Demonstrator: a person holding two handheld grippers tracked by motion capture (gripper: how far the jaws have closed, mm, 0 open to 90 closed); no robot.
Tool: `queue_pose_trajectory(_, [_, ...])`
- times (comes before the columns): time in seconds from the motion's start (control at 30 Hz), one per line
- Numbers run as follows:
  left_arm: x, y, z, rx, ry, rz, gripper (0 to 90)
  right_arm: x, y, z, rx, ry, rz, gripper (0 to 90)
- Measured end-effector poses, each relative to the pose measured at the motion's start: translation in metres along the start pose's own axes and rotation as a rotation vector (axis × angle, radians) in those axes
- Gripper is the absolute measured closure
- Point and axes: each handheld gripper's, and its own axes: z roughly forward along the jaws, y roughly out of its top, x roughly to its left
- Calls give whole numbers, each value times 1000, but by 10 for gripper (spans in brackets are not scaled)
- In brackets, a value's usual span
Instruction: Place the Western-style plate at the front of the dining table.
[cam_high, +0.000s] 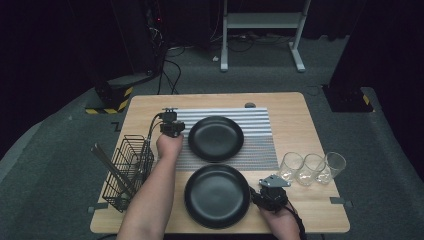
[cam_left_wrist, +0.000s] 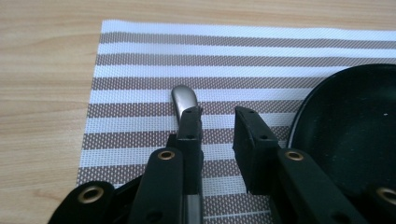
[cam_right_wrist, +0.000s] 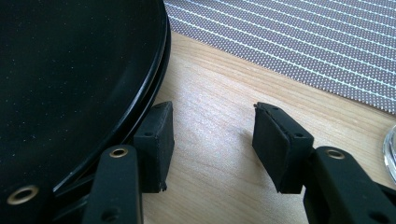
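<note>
My left gripper (cam_high: 171, 125) hovers over the left part of the striped placemat (cam_high: 260, 145), just left of the far black plate (cam_high: 216, 138). In the left gripper view its jaws (cam_left_wrist: 218, 116) stand apart, and a metal utensil handle (cam_left_wrist: 183, 99) lies on the placemat (cam_left_wrist: 140, 70) along the left jaw; the pads do not press it. My right gripper (cam_high: 272, 192) rests on the table at the right rim of the near black plate (cam_high: 217, 196). Its jaws (cam_right_wrist: 212, 112) are open over bare wood, the left one beside the plate's rim (cam_right_wrist: 154, 88).
A black wire basket (cam_high: 127, 172) holding long utensils stands at the table's left edge. Three clear glasses (cam_high: 311, 167) stand in a row at the right, close to my right gripper. The near table edge lies just behind both hands.
</note>
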Motion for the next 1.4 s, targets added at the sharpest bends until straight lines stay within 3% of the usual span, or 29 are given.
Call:
queue_pose_trajectory(0.5, [-17, -17, -31, -39, 12, 100, 600, 0, 0, 0, 1, 2, 0, 479])
queue_pose_trajectory(0.67, [-23, -30, -49, -75, -15, 127, 534, 0, 0, 0, 1, 4, 1, 479])
queue_pose_trajectory(0.83, [-25, -39, -61, -79, -23, 137, 526, 0, 0, 0, 1, 4, 1, 479])
queue_pose_trajectory(1.27, [-28, -73, -79, -101, -46, 227, 521, 0, 0, 0, 2, 4, 1, 479])
queue_pose_trajectory(1.4, [-26, -84, -83, -101, -66, 224, 526, 0, 0, 0, 1, 4, 0, 479])
